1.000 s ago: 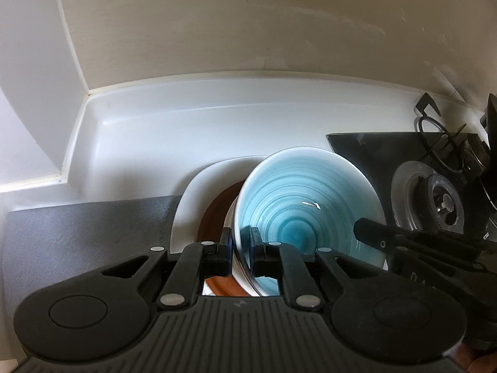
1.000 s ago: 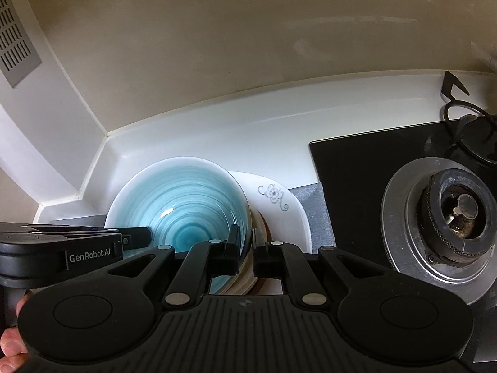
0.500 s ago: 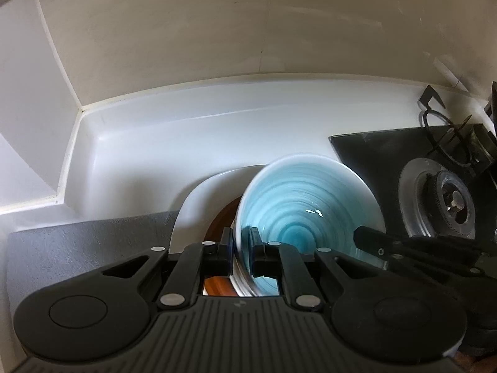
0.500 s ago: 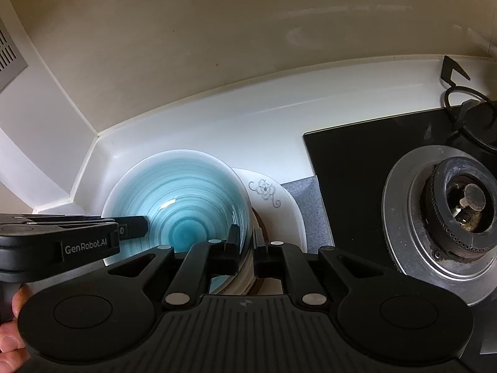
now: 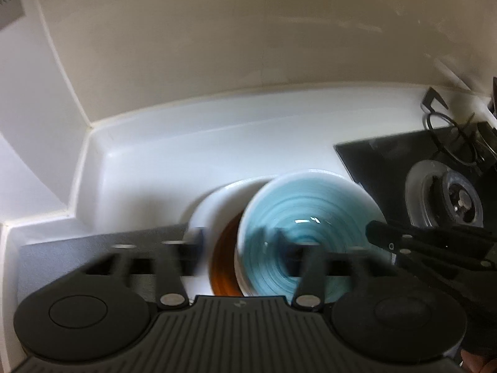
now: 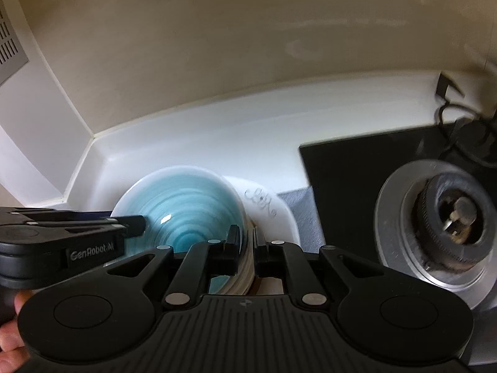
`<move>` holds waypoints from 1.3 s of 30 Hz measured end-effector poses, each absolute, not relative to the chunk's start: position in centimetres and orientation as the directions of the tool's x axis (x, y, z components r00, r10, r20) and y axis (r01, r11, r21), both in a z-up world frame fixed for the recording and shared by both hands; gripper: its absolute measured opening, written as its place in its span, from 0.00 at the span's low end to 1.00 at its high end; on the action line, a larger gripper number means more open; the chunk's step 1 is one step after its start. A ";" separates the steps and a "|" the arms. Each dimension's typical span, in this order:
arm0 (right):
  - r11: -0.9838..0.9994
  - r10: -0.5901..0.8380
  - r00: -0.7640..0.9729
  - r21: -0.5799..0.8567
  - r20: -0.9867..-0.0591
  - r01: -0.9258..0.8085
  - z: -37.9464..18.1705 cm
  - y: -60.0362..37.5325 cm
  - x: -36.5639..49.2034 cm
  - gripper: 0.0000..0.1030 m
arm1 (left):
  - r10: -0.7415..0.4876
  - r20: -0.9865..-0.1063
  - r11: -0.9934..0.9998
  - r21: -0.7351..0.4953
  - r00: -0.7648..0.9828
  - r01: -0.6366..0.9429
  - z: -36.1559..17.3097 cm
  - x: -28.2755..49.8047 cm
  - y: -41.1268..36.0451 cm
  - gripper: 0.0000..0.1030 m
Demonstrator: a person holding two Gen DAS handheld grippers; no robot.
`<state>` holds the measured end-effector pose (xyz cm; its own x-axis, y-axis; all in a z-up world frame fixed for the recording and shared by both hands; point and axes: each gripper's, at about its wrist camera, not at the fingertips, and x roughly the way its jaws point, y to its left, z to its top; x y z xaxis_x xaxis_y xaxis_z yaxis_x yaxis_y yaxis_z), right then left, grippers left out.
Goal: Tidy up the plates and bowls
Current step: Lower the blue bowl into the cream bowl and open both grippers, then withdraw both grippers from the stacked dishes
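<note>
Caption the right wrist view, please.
Right gripper shut on the blue bowl rim beside a stove burner.

Dim, soft light; glare spot on blue bowl (image 5: 310,227); left fingers (image 5: 192,255) motion-blurred (perhaps mid-travel); fisheye edges bowed.

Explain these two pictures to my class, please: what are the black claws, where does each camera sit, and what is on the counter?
No robot arm is here. A person holds a two-finger clamp in each hand, and each clamp carries a wide-angle camera looking along its fingers.

In the left clamp's picture, the left gripper is blurred: its jaws are opening, with the rim of the blue bowl between them but no longer pinched. The other clamp reaches in from the right.

In the right clamp's picture, the right gripper is shut on the bowl's rim; part of a hand shows at the lower left.

The bowl sits in a stack: a brown dish beneath it and a white plate with a flower drawing. Beside them are a grey mat and a gas burner.
</note>
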<state>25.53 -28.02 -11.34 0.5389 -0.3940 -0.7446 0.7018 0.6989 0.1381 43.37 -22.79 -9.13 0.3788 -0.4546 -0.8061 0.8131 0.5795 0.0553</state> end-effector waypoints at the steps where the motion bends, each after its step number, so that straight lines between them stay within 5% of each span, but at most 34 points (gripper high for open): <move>1: 0.700 -0.407 0.535 0.123 -0.741 0.703 -11.2 -27.9 25.5 0.19 | -0.464 -0.791 0.584 0.065 0.398 0.809 -8.9 43.2 -22.6 0.80; 2: 0.699 -0.416 0.532 0.114 -0.738 0.706 -11.1 -27.8 25.5 0.34 | -0.468 -0.778 0.591 0.077 0.419 0.803 -8.6 43.0 -22.3 0.83; 5: 0.682 -0.450 0.526 0.102 -0.722 0.724 -10.7 -27.8 25.0 0.54 | -0.475 -0.771 0.603 0.068 0.425 0.795 -7.8 43.1 -21.6 0.92; 7: 0.673 -0.455 0.531 0.115 -0.715 0.731 -10.4 -27.8 24.3 0.59 | -0.483 -0.759 0.614 0.060 0.435 0.787 -7.3 43.2 -21.0 1.00; 11: 0.662 -0.471 0.547 0.133 -0.693 0.738 -9.6 -27.2 22.6 0.68 | -0.496 -0.741 0.617 0.066 0.453 0.784 -6.2 42.6 -19.7 1.00; 39: 0.742 -0.428 0.687 0.206 -0.587 0.638 -6.1 -14.0 9.6 0.78 | -0.446 -0.765 0.640 0.090 0.464 0.763 -3.4 30.9 -6.9 1.00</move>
